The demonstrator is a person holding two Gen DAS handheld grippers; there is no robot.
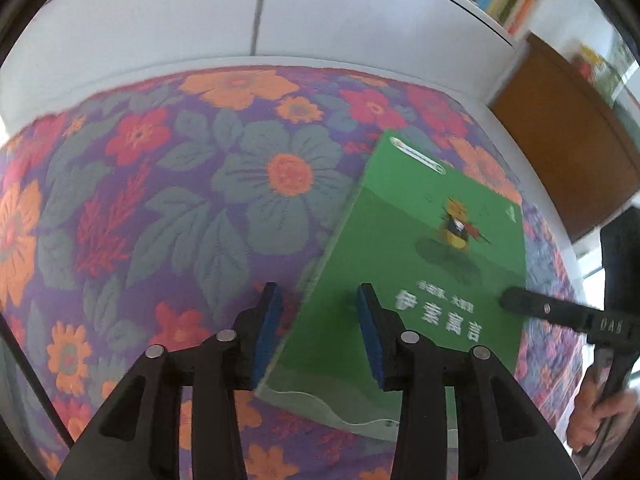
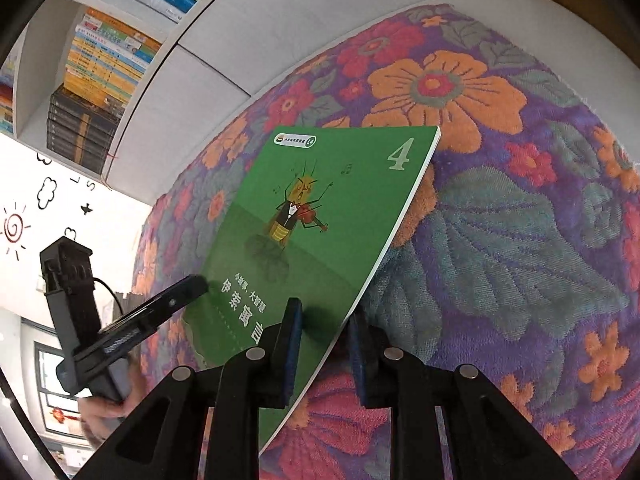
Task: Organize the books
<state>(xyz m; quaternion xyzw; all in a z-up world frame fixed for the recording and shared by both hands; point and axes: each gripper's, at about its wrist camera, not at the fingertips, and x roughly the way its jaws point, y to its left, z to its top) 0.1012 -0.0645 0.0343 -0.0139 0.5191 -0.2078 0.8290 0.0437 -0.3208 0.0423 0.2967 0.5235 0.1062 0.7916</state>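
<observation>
1. LEFT: Left tool (image 1: 318, 300), bottom centre of the left wrist view, straddles the near-left edge of the green book (image 1: 420, 260). Jaws apart, pads not clamped on it.
2. CENTRE: Book sits tilted over the floral-cloth bench (image 1: 160, 200), cover up, filling the centre-right of that view. Can't tell whether it rests on the cloth.
3. RIGHT: Right tool (image 2: 322, 320), bottom centre of the right wrist view, has the book's right edge between its pads, w/ a clear gap; not gripping.
4. STEP: Looks like picking up or re-gripping one book, early in the job.
5. NEXT: Prob. needs one tool closed firmly on an edge before carrying it to the bookshelf (image 2: 100, 60), upper left of the right wrist view.
</observation>
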